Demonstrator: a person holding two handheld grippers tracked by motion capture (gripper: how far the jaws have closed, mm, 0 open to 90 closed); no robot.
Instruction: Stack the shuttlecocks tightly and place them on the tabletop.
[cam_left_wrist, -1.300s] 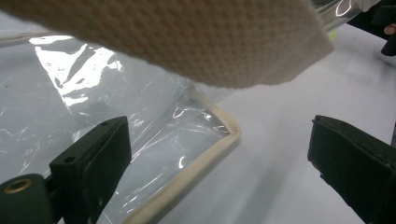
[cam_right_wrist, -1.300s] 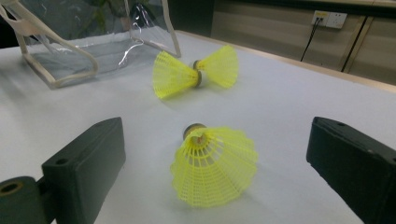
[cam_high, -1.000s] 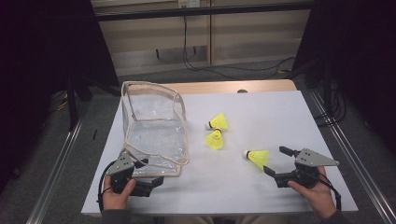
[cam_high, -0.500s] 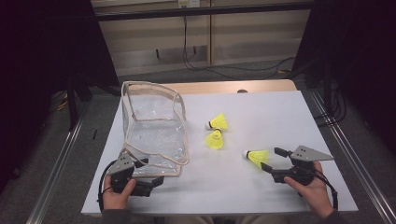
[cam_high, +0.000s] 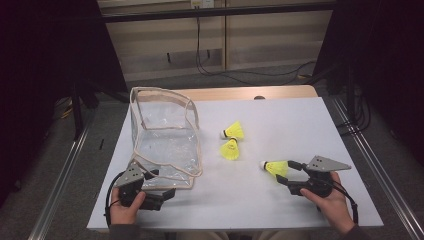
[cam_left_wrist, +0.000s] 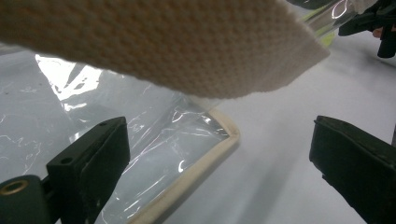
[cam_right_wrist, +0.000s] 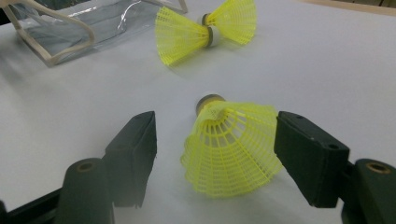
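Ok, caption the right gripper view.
Hand-held gripper closing its jaws around a yellow shuttlecock, not yet gripping it.

**Both hands low at the near edge, right tongs narrowing**

The left hand (cam_high: 125, 207) grips the left tongs (cam_high: 167, 194) low at the near left, pointing right along the desk (cam_high: 300, 125); in the left gripper view its jaws stand wide apart, pressing on nothing. The right hand (cam_high: 330, 202) holds the right tongs (cam_high: 286, 172) at the near right, aimed left. Those jaws have just been closing, and in the right gripper view the right jaw sits at the yellow shuttlecock (cam_right_wrist: 231, 149) between them while the left stands clear.
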